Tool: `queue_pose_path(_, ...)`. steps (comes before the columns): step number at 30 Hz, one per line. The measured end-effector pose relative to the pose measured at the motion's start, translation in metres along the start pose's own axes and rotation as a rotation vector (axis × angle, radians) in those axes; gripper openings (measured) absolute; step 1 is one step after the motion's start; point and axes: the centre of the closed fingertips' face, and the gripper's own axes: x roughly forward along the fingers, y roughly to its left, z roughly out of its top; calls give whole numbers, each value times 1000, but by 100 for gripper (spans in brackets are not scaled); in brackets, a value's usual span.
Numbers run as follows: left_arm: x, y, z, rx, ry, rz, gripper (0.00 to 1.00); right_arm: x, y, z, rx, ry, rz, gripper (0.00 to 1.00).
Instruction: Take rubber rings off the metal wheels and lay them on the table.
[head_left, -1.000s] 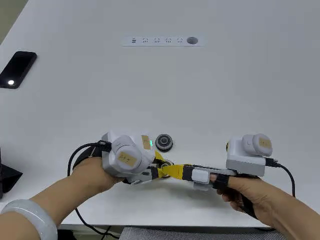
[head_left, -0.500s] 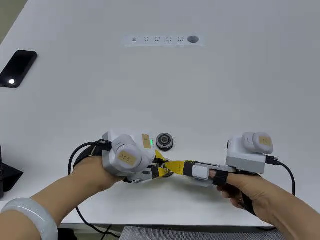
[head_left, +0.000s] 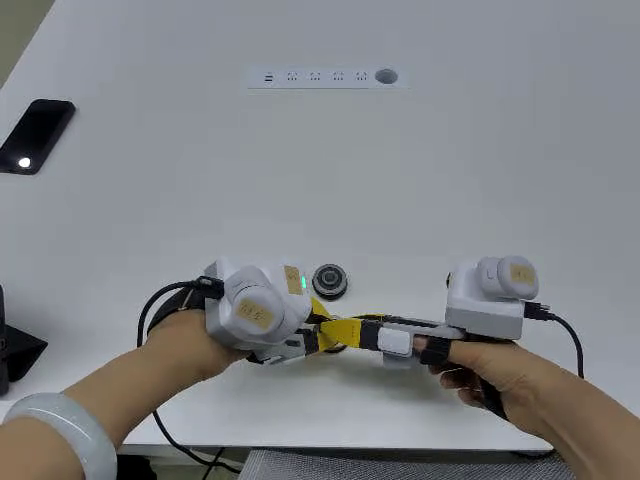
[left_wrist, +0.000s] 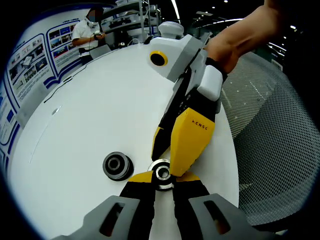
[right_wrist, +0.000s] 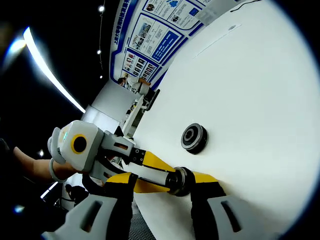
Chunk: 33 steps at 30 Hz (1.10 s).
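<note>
A small metal wheel (head_left: 331, 343) with a black rubber ring hangs just above the table's near edge, caught between both grippers. My left gripper (left_wrist: 163, 176) is shut on this wheel (left_wrist: 162, 172), its silver hub facing the camera. My right gripper (right_wrist: 176, 182) comes in from the right and is shut on the rubber rim of the same wheel (right_wrist: 180, 181). In the head view the left gripper (head_left: 305, 338) and right gripper (head_left: 345, 332) meet tip to tip. A second ringed wheel (head_left: 329, 281) (left_wrist: 118, 165) (right_wrist: 194, 136) lies flat on the table just behind them.
A white power strip (head_left: 325, 77) lies at the far middle of the white table (head_left: 450, 180). A black phone (head_left: 38, 135) rests at the far left. A black cable (head_left: 165, 300) loops by the left hand. The front edge runs right below the grippers.
The right gripper has edged left and slightly up, pressing closer onto the wheel held by the left gripper. The left gripper and the wheel on the table have stayed put.
</note>
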Motion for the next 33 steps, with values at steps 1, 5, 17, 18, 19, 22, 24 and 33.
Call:
queue_pose_path(1,0,0,0,0,0,0,13,1,0,0,-6,4,0,48)
queue_pose_path(5,0,0,0,-2,-1,0,13,6,2,0,-8,33,18,51)
queue_pose_path(17,0,0,0,-5,-5,-1,13,7,5,-1,-4,98,55,54)
queue_pose_path(18,0,0,0,-5,-5,-1,13,7,7,-2,-7,104,61,55)
queue_pose_path(19,0,0,0,-5,-5,-2,13,6,8,-2,-9,112,65,56)
queue_pose_path(22,0,0,0,-2,-5,-4,13,5,11,-2,-8,127,77,60)
queue_pose_path(24,0,-1,1,0,-3,-6,13,4,13,-3,-10,140,86,62)
queue_pose_path(33,0,-1,1,4,-1,-8,13,1,13,-11,-51,209,81,63)
